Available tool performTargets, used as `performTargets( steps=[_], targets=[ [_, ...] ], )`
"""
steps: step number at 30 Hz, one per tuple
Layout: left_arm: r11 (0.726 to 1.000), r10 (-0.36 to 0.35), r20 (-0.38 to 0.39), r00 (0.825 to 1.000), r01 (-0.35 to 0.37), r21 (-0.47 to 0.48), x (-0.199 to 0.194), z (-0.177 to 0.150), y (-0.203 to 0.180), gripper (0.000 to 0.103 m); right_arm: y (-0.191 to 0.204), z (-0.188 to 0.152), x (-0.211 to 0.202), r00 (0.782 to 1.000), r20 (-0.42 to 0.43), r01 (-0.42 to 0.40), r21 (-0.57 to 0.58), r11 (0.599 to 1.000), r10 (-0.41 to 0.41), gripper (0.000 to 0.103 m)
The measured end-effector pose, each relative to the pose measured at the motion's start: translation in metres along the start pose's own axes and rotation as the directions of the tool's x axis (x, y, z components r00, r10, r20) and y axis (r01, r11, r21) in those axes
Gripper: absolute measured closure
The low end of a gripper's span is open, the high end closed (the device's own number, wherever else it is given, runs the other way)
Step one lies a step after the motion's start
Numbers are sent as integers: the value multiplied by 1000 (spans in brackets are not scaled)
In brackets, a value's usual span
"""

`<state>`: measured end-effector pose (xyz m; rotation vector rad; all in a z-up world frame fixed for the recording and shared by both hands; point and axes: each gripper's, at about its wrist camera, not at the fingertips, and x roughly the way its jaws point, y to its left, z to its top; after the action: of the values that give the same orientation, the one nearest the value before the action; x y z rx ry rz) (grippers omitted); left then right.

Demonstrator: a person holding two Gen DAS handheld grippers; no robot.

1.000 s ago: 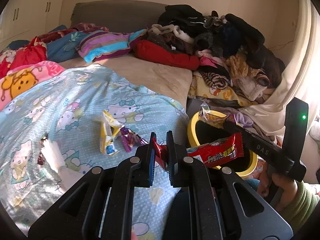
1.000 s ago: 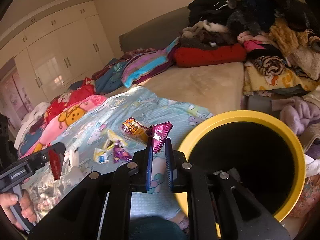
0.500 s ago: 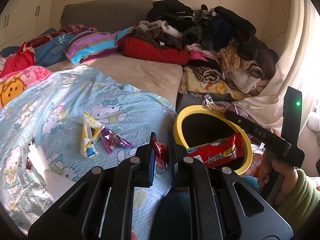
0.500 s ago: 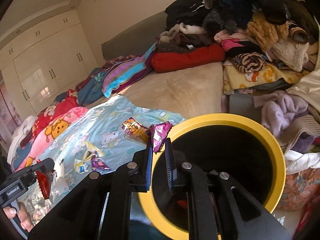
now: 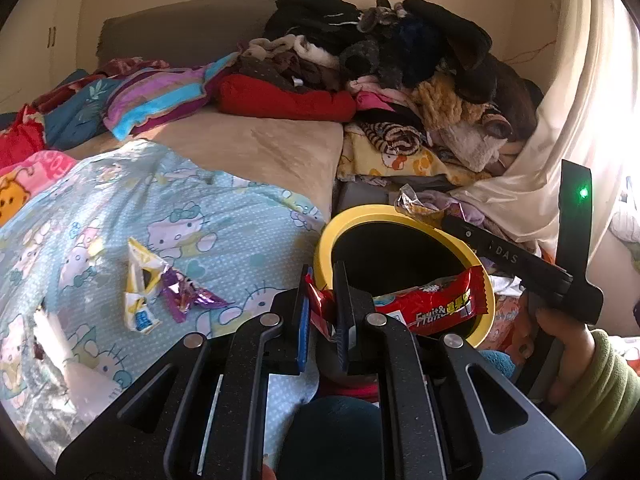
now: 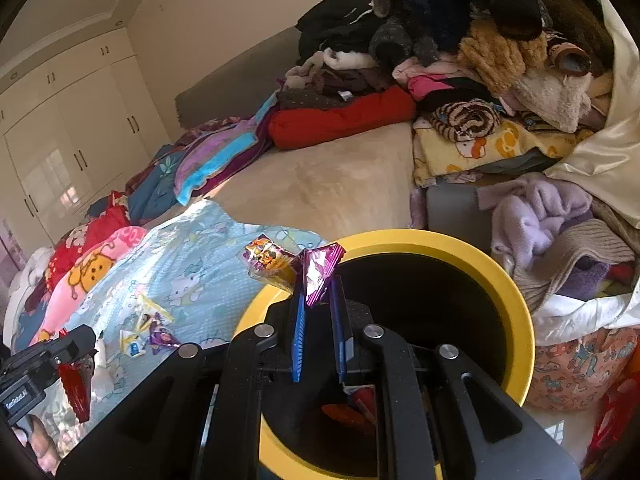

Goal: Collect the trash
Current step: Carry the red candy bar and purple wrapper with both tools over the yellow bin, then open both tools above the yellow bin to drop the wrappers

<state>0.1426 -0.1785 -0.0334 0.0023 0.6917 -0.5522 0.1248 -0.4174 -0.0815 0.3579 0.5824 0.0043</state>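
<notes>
Bed (image 5: pixel 256 152): large soft surface under a patterned blue cover (image 5: pixel 192 216); loose clothing heaped at the far side. Litter lying on it will sink slightly into the fabric, so a low pinch risks catching the cloth as well.
Bin (image 6: pixel 516 300): yellow-rimmed, dark inside, standing off the bed's edge beside both grippers. Rigid and wide-mouthed; some trash is visible at its bottom.
Left gripper (image 5: pixel 320 292): jaws closed tight on one end of a red snack wrapper (image 5: pixel 432 300), which sticks out sideways across the bin's mouth.
Red wrapper, handling: judged light, thin and crinkly; an end-grip lets it droop and swing. Should fall free once released over the opening.
Right gripper (image 6: pixel 318 300): jaws nearly together, clamped on a purple foil wrapper (image 6: pixel 320 270) and a crumpled orange-patterned wrapper (image 6: pixel 268 258) beside it, at the bin's near rim.
Foil, handling: judged slick and weightless; may cling to the pads on release.
Remaining litter: a yellow-white wrapper (image 5: pixel 140 288) and a small purple wrapper (image 5: pixel 188 294), touching, on the blue cover.
Hold advice: pinch a raised, twisted corner, not the flat middle.
</notes>
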Motion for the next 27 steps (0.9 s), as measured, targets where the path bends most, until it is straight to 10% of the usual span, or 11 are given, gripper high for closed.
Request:
performTargets(
  steps=[27],
  targets=[
    [992,-42,-94,995,52,112,74,4,-54,97,-60,-3,7,992,-12,125,91,988,-125,91]
  ],
)
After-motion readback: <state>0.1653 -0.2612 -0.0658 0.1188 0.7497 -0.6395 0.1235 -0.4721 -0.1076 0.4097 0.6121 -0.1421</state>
